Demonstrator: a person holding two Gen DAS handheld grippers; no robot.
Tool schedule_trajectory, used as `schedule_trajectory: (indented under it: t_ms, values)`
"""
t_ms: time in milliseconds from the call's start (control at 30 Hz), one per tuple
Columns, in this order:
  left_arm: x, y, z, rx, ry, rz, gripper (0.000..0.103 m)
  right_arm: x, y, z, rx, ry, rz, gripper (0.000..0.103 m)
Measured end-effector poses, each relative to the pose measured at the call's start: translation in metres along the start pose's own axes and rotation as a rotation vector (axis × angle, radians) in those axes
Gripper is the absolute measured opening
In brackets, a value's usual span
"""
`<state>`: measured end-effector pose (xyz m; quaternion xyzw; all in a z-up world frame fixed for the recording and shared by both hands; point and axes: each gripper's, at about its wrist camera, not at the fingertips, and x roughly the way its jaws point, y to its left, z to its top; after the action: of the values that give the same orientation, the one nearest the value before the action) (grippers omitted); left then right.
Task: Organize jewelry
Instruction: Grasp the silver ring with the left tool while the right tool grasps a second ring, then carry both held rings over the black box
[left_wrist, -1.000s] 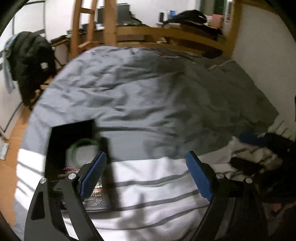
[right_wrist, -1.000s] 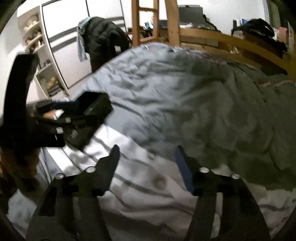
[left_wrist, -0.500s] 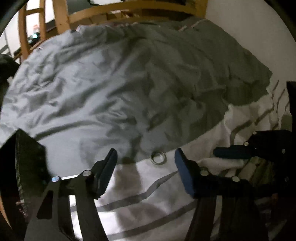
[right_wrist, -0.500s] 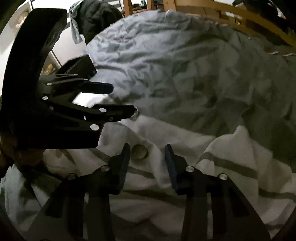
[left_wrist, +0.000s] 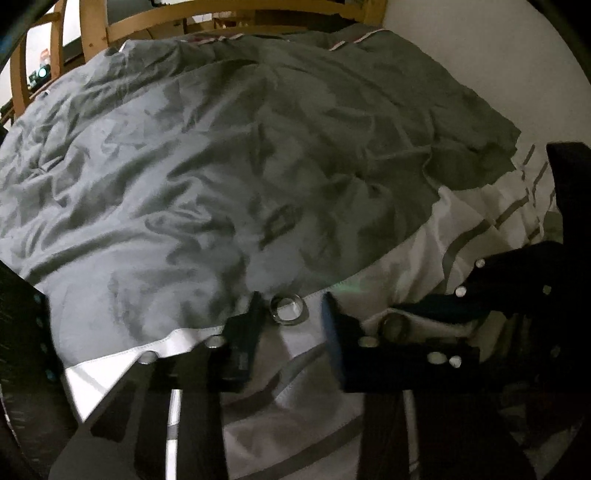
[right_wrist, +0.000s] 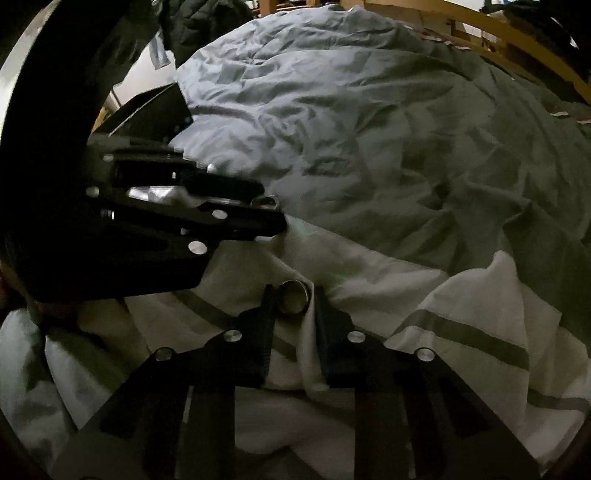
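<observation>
Rings lie on soft bedding, one ring (left_wrist: 289, 310) between the open left gripper (left_wrist: 291, 319), another ring (right_wrist: 293, 297) between the open right gripper (right_wrist: 293, 308); small, hard, probably slippery; pinch across the band.

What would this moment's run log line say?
left tool: open around silver ring | right tool: open around second ring | both on striped sheet

Both the left gripper (left_wrist: 293, 319) and right gripper (right_wrist: 293, 301) are matte black plastic, studded with round silver screws, fingers faced with blue pads (left_wrist: 330, 332)
</observation>
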<state>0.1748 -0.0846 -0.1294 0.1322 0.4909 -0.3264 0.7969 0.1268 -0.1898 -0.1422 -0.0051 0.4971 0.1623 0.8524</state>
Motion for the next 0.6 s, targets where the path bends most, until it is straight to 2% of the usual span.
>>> schedule_trajectory:
  t_ms: [67, 500, 600]
  values:
    - [0.001, -0.001, 0.000, 0.003, 0.003, 0.006, 0.020, -0.001, -0.004, 0.002, 0.019, -0.005, -0.016, 0.011]
    - [-0.010, -0.004, -0.001, 0.007, -0.031, 0.036, 0.020, -0.005, -0.016, 0.001, 0.083, -0.019, 0.019, 0.011]
    - [-0.011, -0.002, 0.000, 0.003, -0.035, 0.038, 0.020, -0.011, -0.018, 0.002, 0.095, -0.054, 0.031, 0.009]
